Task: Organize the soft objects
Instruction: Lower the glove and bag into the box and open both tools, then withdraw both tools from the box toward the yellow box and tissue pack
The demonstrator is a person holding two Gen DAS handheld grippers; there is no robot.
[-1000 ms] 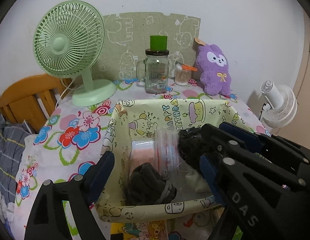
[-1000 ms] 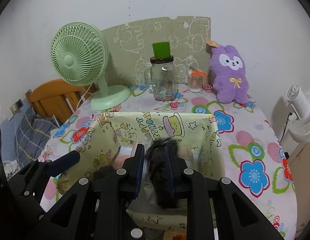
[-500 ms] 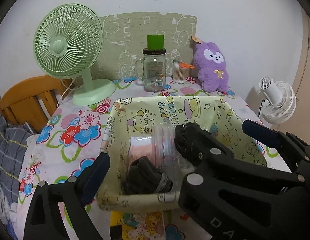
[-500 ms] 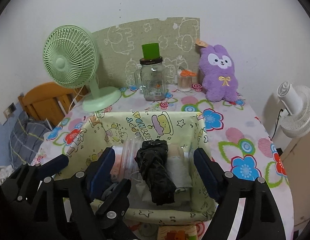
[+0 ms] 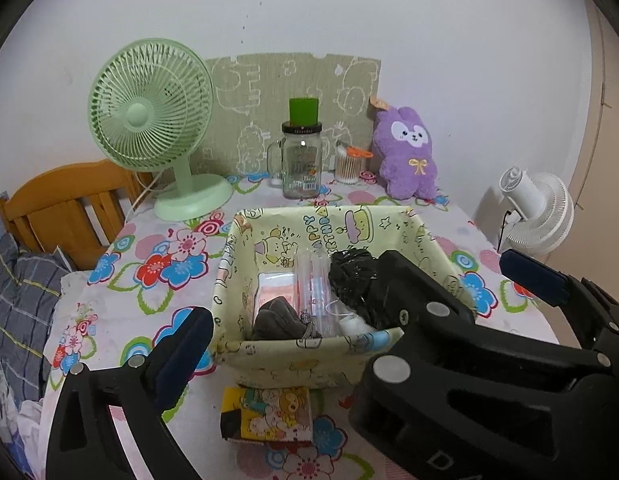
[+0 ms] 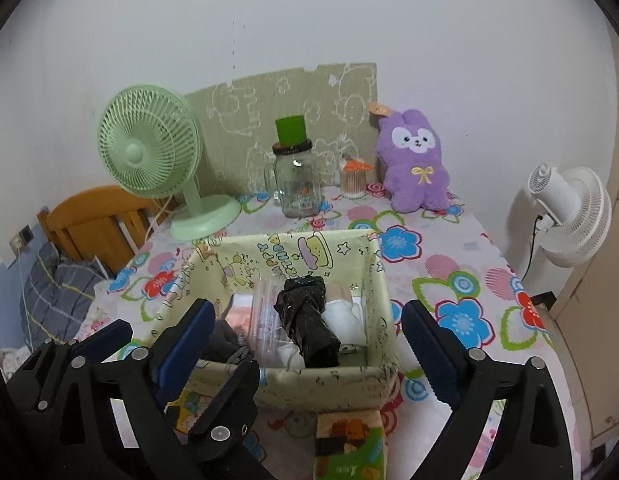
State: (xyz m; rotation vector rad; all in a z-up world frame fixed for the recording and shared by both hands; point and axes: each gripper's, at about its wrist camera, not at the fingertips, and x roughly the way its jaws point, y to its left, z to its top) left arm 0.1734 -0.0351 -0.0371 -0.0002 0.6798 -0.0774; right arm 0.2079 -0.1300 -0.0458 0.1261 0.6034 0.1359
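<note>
So both your tools, left tool (image 5: 349,308) and right tool (image 6: 305,336), are spread wide and holding nothing, with the black bundle (image 6: 307,326) lying inside the fabric basket (image 6: 373,264).

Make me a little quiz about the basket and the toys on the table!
1. True or false: the black rolled bundle lies inside the yellow cartoon-print fabric basket.
2. Which stands beside the purple plush bunny? A) clear jar of cotton swabs B) red ball C) blue book
3. Fill in: the right gripper fingers are ____.

Key: 1 true; 2 A; 3 open.
</note>
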